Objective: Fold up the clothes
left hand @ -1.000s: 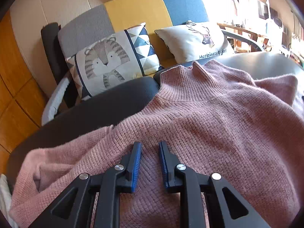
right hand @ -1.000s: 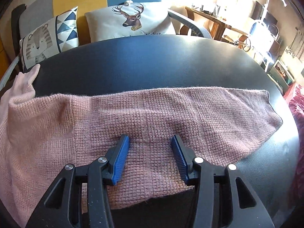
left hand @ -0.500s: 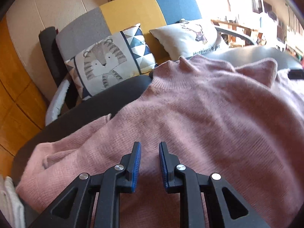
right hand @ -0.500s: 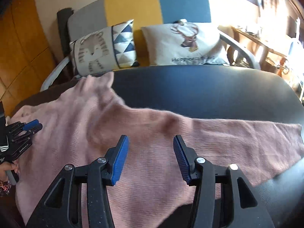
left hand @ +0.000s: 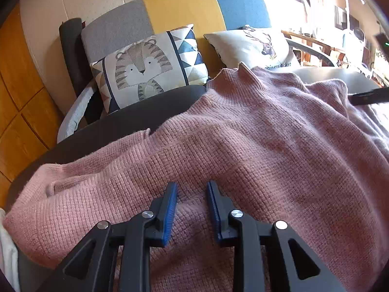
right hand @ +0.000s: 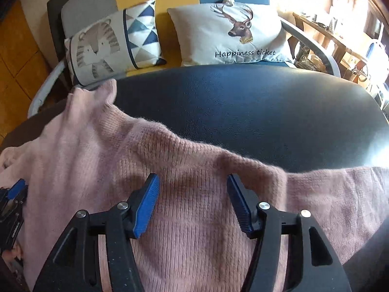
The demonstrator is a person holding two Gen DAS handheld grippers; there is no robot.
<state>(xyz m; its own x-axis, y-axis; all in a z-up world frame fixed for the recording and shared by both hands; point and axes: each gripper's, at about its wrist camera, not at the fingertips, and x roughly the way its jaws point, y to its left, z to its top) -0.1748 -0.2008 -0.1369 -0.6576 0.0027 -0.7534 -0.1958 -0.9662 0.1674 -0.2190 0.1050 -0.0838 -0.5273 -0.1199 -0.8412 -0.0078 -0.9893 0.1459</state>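
Pink sweater (left hand: 255,146) spread over black table (right hand: 243,107); left gripper (left hand: 192,194) narrowly parted, right gripper (right hand: 193,189) wide, both empty above the knit

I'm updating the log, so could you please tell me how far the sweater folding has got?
Done: the pink knitted sweater lies spread over the black padded surface. In hand: nothing; the left tool and right tool are both open above the knit. Left: no fold is visible, and one sleeve lies extended.
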